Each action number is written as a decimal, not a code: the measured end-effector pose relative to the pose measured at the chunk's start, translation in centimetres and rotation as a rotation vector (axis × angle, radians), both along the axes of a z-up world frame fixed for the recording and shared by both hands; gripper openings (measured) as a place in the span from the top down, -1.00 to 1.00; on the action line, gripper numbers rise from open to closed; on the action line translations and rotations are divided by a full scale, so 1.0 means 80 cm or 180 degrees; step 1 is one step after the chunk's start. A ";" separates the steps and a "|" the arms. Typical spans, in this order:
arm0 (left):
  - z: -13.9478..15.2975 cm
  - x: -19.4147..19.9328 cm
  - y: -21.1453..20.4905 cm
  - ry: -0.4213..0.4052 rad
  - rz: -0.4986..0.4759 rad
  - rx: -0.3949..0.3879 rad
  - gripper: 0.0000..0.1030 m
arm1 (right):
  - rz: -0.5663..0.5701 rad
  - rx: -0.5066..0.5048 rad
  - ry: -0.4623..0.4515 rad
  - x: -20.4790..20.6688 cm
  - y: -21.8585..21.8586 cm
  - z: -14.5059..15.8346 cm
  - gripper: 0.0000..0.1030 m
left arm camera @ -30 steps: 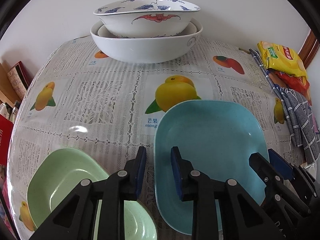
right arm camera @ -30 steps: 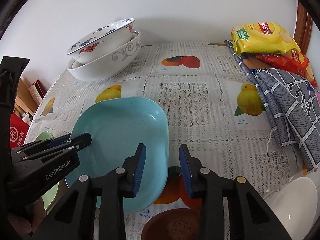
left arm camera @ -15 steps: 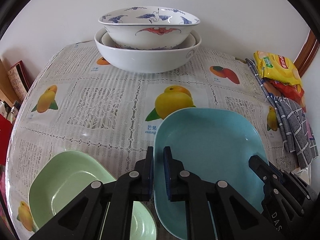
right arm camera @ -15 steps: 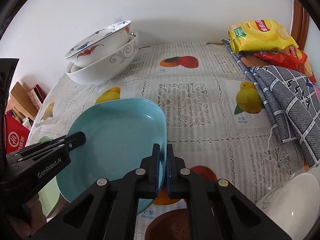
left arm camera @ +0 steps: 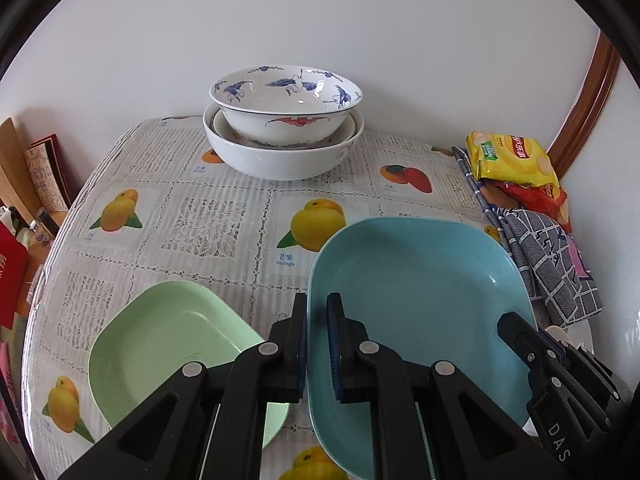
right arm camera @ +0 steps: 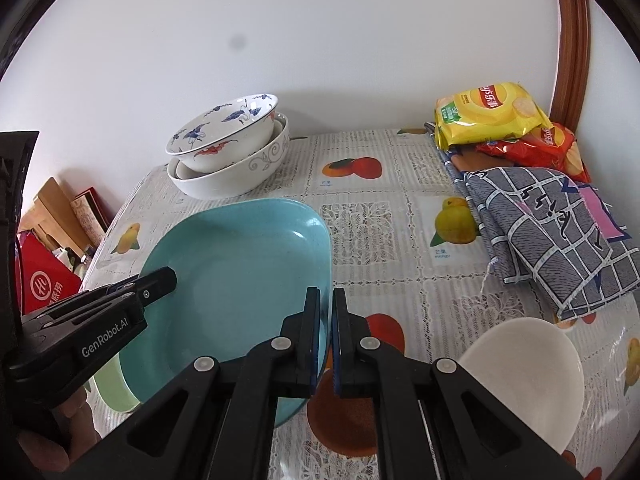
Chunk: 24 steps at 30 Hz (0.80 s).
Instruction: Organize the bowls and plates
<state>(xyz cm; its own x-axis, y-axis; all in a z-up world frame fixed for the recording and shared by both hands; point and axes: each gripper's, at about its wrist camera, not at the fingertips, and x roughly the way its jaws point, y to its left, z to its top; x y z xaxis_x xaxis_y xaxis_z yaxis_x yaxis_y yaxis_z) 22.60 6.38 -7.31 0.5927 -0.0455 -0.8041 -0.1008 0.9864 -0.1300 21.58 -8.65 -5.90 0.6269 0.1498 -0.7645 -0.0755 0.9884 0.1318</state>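
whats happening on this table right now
A person is clearing dishes with a hand-held tool in each hand. The left tool and the right tool are each clamped on an opposite rim of the blue plate. A green plate lies beside it, and stacked bowls stand at the far edge by the wall.

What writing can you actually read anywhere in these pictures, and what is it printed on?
"GenRobot.AI": side of the left gripper.
"DAS", cut off: side of the right gripper.
"mango", under two Chinese characters: tablecloth, below a yellow fruit picture.
Yellow snack bag: red brand logo, too distorted to read.
Red box: white Chinese characters, not legible.
Captions under the other fruit pictures: too small.
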 end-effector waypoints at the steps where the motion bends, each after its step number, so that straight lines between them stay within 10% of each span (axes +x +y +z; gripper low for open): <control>1: 0.002 -0.004 -0.002 -0.0008 -0.0007 -0.0015 0.81 | -0.0014 -0.0005 -0.0016 -0.006 -0.001 0.003 0.90; 24: 0.044 -0.084 -0.020 -0.0207 -0.0107 -0.0145 0.81 | -0.0182 -0.0138 -0.0207 -0.096 -0.012 0.049 0.90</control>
